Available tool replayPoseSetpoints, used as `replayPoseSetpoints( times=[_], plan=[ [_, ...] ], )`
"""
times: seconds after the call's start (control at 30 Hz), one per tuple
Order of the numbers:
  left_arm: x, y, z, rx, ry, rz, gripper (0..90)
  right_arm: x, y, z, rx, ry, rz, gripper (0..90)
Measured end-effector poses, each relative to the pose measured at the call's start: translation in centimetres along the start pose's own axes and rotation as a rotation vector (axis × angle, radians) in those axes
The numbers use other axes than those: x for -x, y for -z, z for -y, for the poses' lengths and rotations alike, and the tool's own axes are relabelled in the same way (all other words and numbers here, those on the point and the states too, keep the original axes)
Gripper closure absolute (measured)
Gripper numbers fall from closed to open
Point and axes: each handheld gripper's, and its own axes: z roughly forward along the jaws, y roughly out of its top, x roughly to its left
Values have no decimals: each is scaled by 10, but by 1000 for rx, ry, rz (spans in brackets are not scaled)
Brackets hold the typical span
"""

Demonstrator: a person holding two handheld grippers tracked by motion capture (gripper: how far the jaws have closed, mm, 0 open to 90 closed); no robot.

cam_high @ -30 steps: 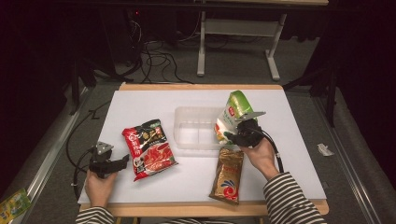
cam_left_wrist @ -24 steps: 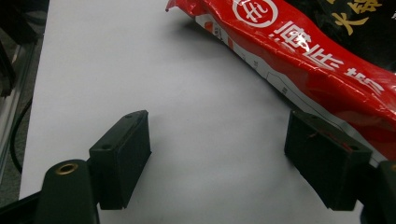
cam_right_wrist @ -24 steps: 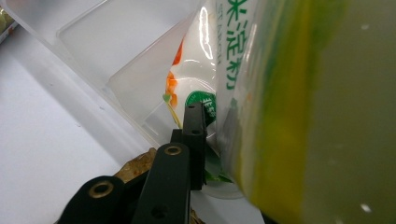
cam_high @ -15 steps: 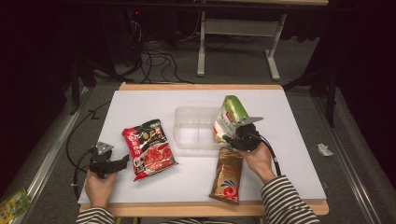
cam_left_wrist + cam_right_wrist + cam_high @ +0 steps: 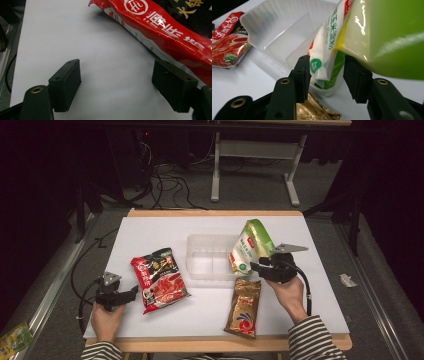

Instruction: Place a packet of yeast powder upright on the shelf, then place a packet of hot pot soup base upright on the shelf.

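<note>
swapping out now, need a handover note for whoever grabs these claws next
Right claw: holds the green and white packet by its lower end, tilted over the right edge of the clear bin; the packet seems not yet released.
Left claw: open, empty, on the white table beside the red packet.
Gold packet lies flat in front of the bin.
Probably left: drop the green packet in, then the red and gold ones.

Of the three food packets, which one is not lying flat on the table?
The green and white packet. The right gripper holds it tilted over the clear plastic bin, while the red packet and the gold packet lie flat.
</note>
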Motion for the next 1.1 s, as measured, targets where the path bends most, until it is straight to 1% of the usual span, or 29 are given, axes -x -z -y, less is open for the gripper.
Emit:
replayPoseSetpoints(
  times=[0.1,0.13,0.2,0.27,0.33,0.5,0.57,0.6,0.67,0.77,0.83,0.87,1.0,1.03,1.1],
  plan=[
    [0,0,0,-1,2,2,233,6,8,6,10,-34,-11,535],
    [0,0,0,-1,2,2,233,8,11,9,20,-53,-14,527],
    [0,0,0,-1,2,1,233,10,13,10,21,-61,-15,518],
    [0,0,0,0,2,0,233,13,18,14,33,-84,-13,505],
    [0,0,0,0,2,-1,233,16,23,18,37,-97,-24,494],
    [0,0,0,1,0,0,233,15,31,28,36,-92,-31,473],
    [0,0,0,3,-1,-1,233,14,32,34,18,-98,-32,464],
    [0,0,0,0,1,0,232,15,32,38,0,-99,-27,458],
    [0,0,0,-2,-1,-1,232,16,31,43,-15,-95,-16,456],
    [0,0,0,-1,-1,0,233,19,30,52,-20,-125,-27,449],
    [0,0,0,-2,1,1,232,19,29,54,-40,-132,-37,441],
    [0,0,0,-2,1,2,232,19,29,54,-48,-126,-41,439],
    [0,0,0,-2,2,-1,232,16,29,56,-52,-134,-59,425],
    [0,0,0,-1,2,-1,232,14,28,57,-59,-120,-55,424],
    [0,0,0,-3,-1,-1,233,13,26,58,-73,-113,-54,423]
  ],
)
